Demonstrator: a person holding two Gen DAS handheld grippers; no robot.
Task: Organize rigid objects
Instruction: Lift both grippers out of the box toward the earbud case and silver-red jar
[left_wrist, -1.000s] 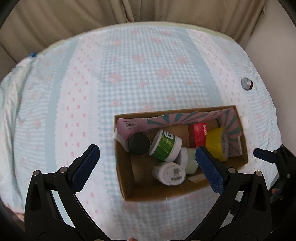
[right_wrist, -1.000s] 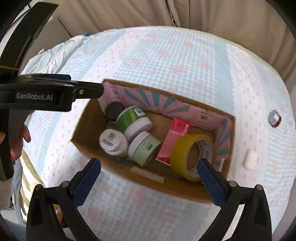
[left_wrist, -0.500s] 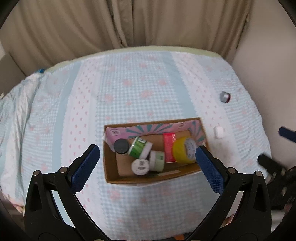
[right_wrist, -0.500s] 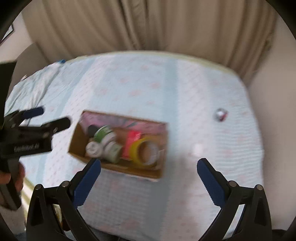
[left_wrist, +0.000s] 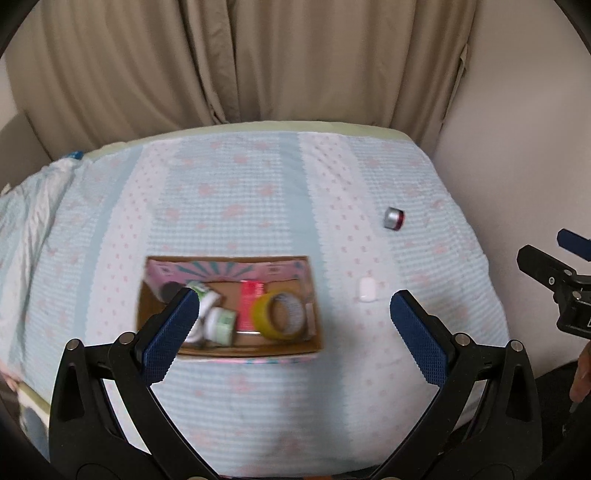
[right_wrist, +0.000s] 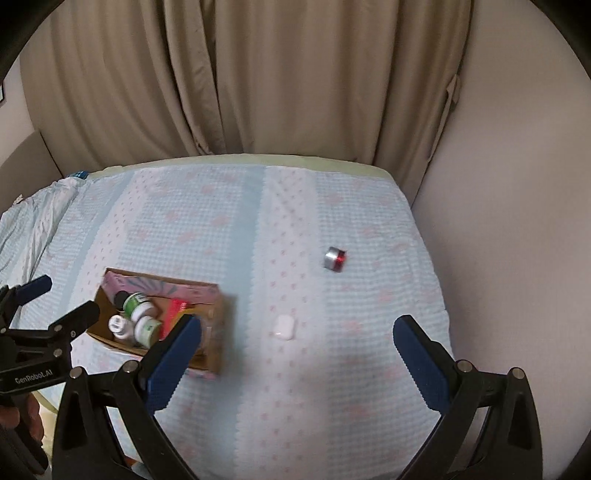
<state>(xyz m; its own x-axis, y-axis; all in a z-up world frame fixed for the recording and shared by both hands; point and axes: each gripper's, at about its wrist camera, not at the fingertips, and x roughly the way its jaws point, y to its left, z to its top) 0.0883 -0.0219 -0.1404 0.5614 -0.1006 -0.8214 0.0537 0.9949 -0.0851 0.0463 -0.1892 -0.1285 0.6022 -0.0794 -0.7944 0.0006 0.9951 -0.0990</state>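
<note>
White earbud case (right_wrist: 284, 327) lies on the bed at 12 o'clock between the right tool's (right_wrist: 295, 345) wide-open, empty jaws; left tool (left_wrist: 293, 325) likewise open, farther.

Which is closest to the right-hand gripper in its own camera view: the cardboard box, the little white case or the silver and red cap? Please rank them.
From the right gripper:
1. Small white case, on the cloth just ahead between the fingers.
2. Cardboard box, to the left, behind the left finger.
3. Silver and red cap, farther back, slightly right.
</note>
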